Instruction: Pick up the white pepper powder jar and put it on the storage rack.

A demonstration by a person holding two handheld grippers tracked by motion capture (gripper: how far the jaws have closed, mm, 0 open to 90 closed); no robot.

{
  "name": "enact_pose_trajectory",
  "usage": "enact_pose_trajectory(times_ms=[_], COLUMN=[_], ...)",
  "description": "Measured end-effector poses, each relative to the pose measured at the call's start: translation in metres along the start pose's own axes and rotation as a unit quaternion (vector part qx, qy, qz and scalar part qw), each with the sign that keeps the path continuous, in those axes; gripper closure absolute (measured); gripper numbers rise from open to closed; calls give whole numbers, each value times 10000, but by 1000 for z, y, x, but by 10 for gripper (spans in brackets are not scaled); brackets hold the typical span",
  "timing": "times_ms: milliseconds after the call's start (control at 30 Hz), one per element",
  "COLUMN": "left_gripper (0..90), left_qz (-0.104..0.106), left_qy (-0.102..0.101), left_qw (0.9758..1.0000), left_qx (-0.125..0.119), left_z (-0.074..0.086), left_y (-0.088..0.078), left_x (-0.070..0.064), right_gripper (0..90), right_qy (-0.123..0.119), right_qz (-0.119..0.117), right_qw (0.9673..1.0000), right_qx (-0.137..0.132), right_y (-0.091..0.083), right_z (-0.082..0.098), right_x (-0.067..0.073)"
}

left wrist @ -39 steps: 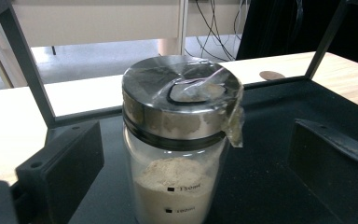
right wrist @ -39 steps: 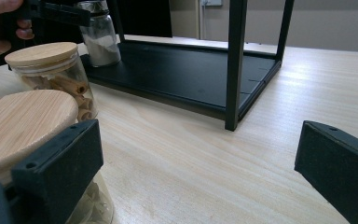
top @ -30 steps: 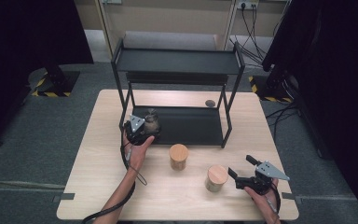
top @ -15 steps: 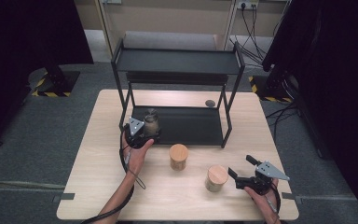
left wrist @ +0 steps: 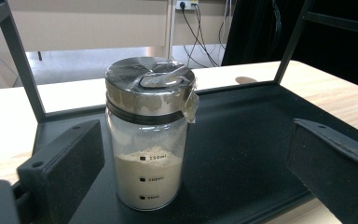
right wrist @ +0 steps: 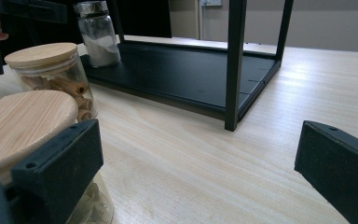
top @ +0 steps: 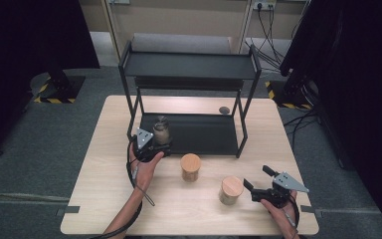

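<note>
Left gripper [top: 160, 148] jaws spread around shaker jar [left wrist: 148, 132] on rack shelf [left wrist: 242, 154]; right gripper [top: 256, 178] jaws spread beside wooden-lidded jar [top: 231, 189].

Small dark object [top: 224, 110] on surface behind rack: too small to identify. Near jar [right wrist: 25, 126] cut off by frame's left and bottom edges. Printed marks on shaker [left wrist: 150, 135] partly legible. Right forearm cut off at bottom edge.

The left gripper [top: 155, 148] has drawn back a little from the shaker jar [top: 161, 130]
</note>
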State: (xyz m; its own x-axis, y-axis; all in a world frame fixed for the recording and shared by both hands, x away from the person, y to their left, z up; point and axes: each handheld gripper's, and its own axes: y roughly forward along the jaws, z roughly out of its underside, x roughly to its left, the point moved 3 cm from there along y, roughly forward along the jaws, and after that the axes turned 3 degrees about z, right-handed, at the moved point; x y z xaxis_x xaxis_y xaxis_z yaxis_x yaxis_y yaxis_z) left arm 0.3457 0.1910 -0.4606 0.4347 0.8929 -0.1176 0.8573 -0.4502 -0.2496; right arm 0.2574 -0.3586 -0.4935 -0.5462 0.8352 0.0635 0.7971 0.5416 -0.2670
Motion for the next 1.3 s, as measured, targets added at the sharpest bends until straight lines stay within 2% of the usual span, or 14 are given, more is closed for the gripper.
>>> enact_pose_trajectory(times_ms=[900, 1300], left_gripper=[35, 35], left_qz=[173, 207], left_qy=[6, 86], left_qw=[9998, 9997], left_qx=[-72, -52], left_z=[13, 17], left_y=[-21, -29], left_x=[-4, -7], right_gripper=[12, 12], right_qy=[4, -10], right_qz=[-4, -6], right_qw=[10000, 10000], right_qx=[-2, -5], right_y=[0, 0], right_z=[0, 0], right_x=[0, 0])
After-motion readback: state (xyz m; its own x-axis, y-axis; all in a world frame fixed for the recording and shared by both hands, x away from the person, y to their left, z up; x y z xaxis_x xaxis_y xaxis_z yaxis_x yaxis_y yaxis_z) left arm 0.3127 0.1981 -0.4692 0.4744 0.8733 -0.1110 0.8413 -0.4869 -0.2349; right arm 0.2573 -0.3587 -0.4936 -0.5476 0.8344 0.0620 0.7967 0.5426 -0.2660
